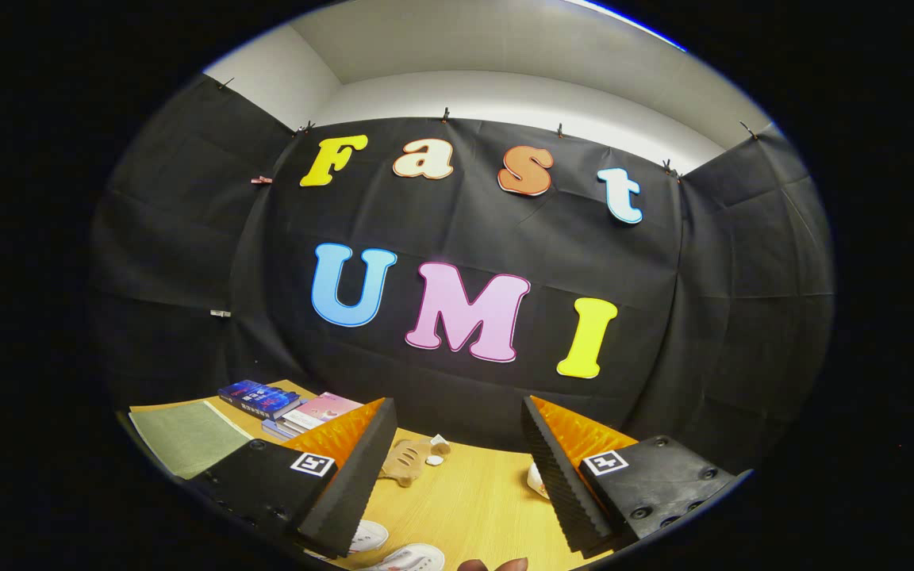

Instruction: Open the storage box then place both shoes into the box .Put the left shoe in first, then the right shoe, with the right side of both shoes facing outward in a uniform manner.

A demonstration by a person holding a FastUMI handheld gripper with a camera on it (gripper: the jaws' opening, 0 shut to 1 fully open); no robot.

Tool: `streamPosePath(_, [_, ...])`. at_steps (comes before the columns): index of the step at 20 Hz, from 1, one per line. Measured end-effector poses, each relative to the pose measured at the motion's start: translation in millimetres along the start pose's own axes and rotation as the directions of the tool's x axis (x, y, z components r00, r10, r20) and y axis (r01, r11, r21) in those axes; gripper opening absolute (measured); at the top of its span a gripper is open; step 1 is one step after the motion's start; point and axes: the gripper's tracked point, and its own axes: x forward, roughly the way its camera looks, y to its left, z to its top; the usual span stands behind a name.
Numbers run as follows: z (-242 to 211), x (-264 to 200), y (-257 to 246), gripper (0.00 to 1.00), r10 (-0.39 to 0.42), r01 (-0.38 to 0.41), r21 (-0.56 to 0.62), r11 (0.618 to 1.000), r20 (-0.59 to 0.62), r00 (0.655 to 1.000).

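Hand-held gripper [457,468] fingers wide apart above table [465,500].

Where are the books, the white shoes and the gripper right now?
books [260,399]: gripper view, blue top cover.
white shoes [413,558]: gripper view, upper of the nearer shoe.
gripper [457,476]: gripper view, open gap between fingertips.

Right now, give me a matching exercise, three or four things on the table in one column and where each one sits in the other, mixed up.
Things:
1. stack of books
2. green mat
3. tan bear-shaped toy
4. white shoes

Places:
A. beside the books, by the wooden table's near corner
B. close under the open gripper, between its fingers
C. beyond the fingers, near the black cloth wall
D. at the table's back edge, past the mat

Pairs: 1-D, 2-A, 3-C, 4-B
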Motion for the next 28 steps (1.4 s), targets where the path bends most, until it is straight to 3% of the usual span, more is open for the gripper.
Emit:
streamPosePath(8, [-11, 1, 13, 0.97, 0.024, -0.022, 0.033, 0.999, -0.055, 0.998])
streamPosePath(13, [-59, -3, 49, 0.97, 0.098, -0.083, 0.07, 0.994, -0.245, 0.965])
streamPosePath(15, [-90, -11, 68, 0.98, 0.128, -0.107, 0.079, 0.991, -0.346, 0.93])
streamPosePath(20, [-173, -39, 110, 0.98, 0.155, -0.153, 0.052, 0.987, -0.578, 0.801])
streamPosePath(28, [-282, -81, 162, 0.96, 0.138, -0.142, 0.065, 0.988, -0.793, 0.593])
